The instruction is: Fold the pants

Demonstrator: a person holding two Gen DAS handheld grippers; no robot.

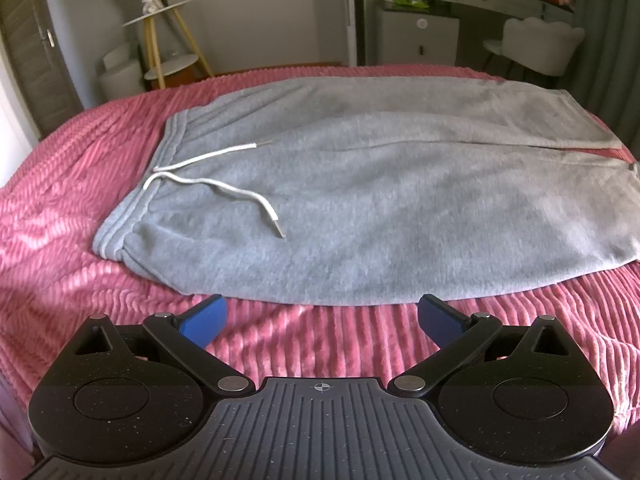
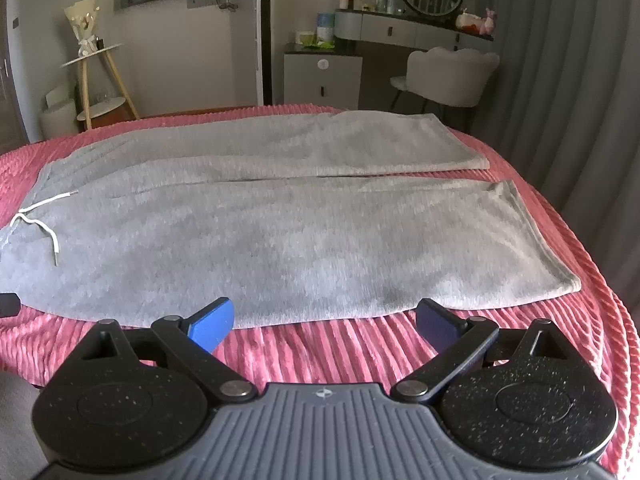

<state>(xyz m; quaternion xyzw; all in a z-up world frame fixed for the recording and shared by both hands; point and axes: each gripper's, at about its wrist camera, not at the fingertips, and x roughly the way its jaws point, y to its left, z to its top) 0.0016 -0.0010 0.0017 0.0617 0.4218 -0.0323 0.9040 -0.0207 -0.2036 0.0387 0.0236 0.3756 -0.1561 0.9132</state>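
— Both grippers first: your left gripper (image 1: 322, 320) has its blue pads spread wide with nothing between them, hovering over the pink bedspread (image 1: 60, 184) just short of the near edge of the pants (image 1: 360, 208). Your right gripper (image 2: 325, 324) is the same: pads wide apart, empty, tilted down at that same near edge.

— So where do the pants lie for you?

— Flat on the bedspread, gray, waistband (image 1: 132, 200) to your left with the white drawstring (image 1: 224, 188) loose on top, both legs running to your right, side by side. The near leg's hem (image 2: 540, 240) sits beyond your right gripper.

— Which step is that, then?

— By my reading, the very start: nothing is folded yet. I would say the next move calls for pinching the near edge, your left close to the waistband, your right close to the hem, then carrying the near leg over onto the far leg (image 2: 320, 144). Take only the near leg's layers, not the bedspread ribs under them.
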